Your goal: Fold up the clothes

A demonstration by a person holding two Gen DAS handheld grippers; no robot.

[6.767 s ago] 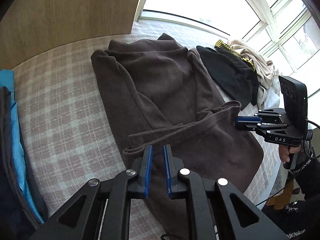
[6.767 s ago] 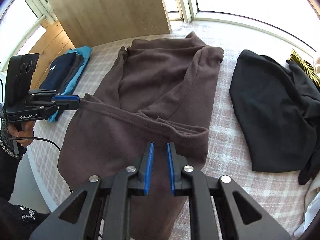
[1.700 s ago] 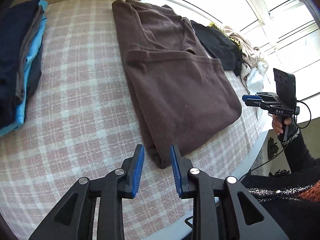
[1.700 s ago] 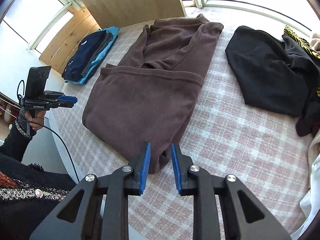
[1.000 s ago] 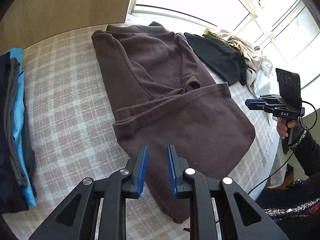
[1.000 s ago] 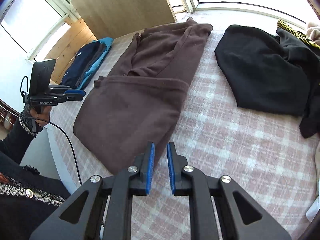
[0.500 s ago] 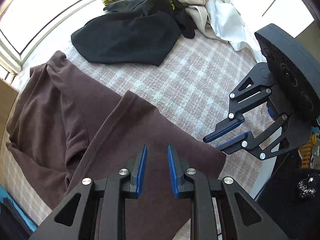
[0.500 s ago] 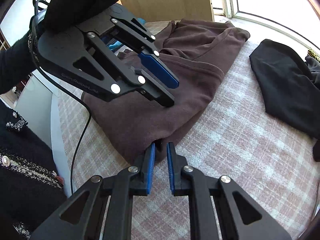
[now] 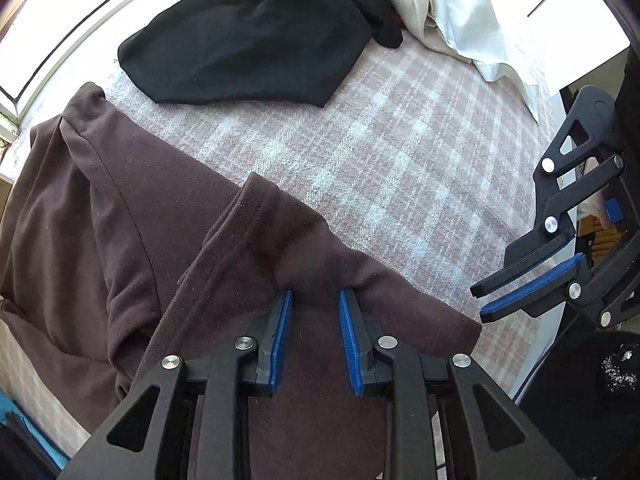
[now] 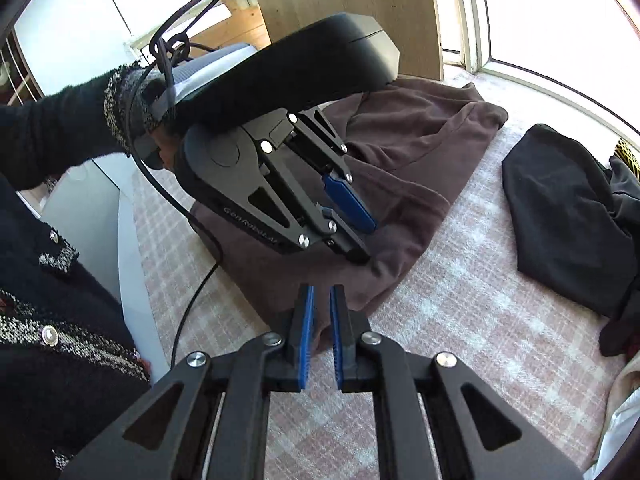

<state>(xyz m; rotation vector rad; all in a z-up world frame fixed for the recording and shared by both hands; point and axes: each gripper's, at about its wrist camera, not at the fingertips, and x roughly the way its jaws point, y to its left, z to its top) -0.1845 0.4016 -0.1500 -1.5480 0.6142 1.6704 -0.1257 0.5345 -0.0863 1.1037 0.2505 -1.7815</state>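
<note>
Setting: we look down at a bed (image 9: 400, 152) covered in pink and white plaid, with bright windows along its far side.

Brown garment (image 9: 160, 248): a soft brown top, partly folded, lies on the bed's near side, close to the edge where the person stands.

Left gripper (image 9: 315, 300): we see its blue-padded fingers pointing steeply down onto the brown fabric near its folded edge. The gap between the pads is narrow. A ridge of cloth bunches up between the tips, but we cannot tell whether the pads actually pinch it.

Right gripper (image 10: 320, 296): its jaws stand only a sliver apart, with the tips at the near corner of the brown garment (image 10: 400, 184). We cannot tell whether fabric is caught between the pads.

Both grippers: they are near each other at the same near corner of the garment; each shows in the other's view.

Person: a dark sleeve (image 10: 60, 128) with speckled trim reaches to the left gripper's handle.

Other clothes: a black garment (image 9: 248, 44) lies flat farther along the bed, apart from the brown one, and cream and white pieces (image 9: 460, 4) are heaped beyond it.
</note>
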